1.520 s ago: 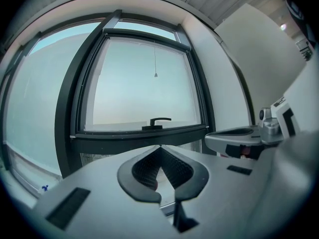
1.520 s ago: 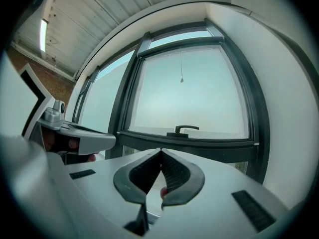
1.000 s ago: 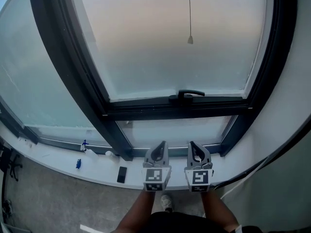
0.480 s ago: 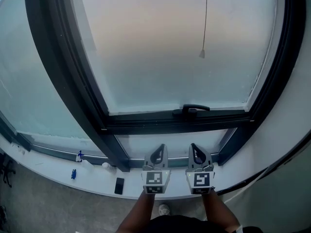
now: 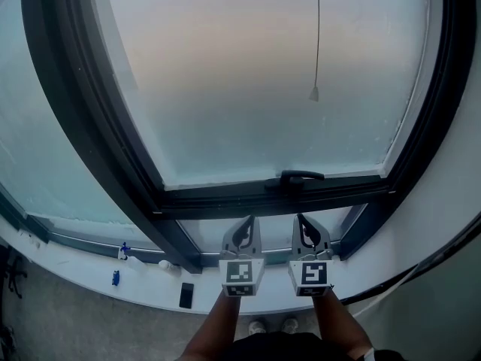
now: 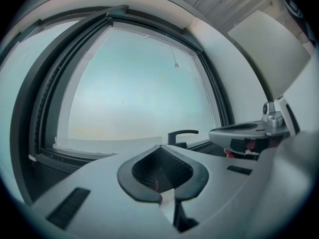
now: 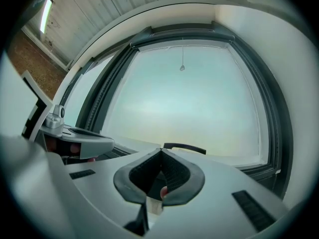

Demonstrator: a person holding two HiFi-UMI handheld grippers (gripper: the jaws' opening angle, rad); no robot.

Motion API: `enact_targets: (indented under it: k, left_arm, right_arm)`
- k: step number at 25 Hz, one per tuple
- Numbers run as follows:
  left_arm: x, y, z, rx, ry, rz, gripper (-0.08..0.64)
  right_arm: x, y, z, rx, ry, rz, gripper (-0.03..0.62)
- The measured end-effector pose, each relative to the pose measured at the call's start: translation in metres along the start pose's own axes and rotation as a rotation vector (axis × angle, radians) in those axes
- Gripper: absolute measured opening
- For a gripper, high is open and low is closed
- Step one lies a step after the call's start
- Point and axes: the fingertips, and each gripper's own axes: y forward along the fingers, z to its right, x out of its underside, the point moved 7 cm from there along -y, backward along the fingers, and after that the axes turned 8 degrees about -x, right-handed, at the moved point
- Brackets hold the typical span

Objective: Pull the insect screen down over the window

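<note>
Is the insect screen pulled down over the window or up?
Up: its thin pull cord hangs from the dark window frame's top, and no screen edge crosses the pane.

The pull cord [image 5: 317,36] runs off the top edge; 2 small blue things [image 5: 116,277] on the sill [image 5: 75,265] are too small to identify.

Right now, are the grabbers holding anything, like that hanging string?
Nothing is held. The left gripper and the right gripper are both shut and empty; the pull cord hangs untouched above them.
</note>
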Motion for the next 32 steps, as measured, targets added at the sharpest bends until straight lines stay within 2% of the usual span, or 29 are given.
enact_targets:
  k: [3,12,15,17,19,22,26,32]
  left_arm:
    - [-0.01,0.007,0.005,-0.018,-0.008,0.014,0.002]
    - [-0.048,0.025,0.007,-0.074,0.003,0.104,0.002]
    - [-0.055,0.034,0.006,-0.083,0.07,0.133,0.002]
    - [-0.062,0.042,0.003,-0.091,0.121,0.15,0.002]
    - [-0.072,0.048,0.0,-0.101,0.132,0.17,0.002]
    - [-0.092,0.055,-0.003,-0.105,0.148,0.219,0.002]
    - [-0.125,0.064,-0.006,-0.102,0.176,0.285,0.002]
    - [-0.181,0.072,-0.032,-0.162,0.182,0.39,0.002]
  right_arm:
    - [-0.006,0.004,0.008,-0.006,0.01,0.05,0.003]
    - [-0.035,0.016,0.036,-0.009,-0.033,0.119,0.003]
    - [-0.049,0.02,0.046,0.002,-0.036,0.149,0.003]
    - [-0.061,0.023,0.051,0.017,0.0,0.171,0.003]
    - [-0.071,0.027,0.055,0.024,-0.007,0.185,0.003]
    - [-0.085,0.033,0.061,0.024,-0.04,0.214,0.003]
    - [-0.11,0.04,0.07,0.033,-0.018,0.279,0.003]
    - [-0.167,0.053,0.092,0.045,-0.055,0.395,0.003]
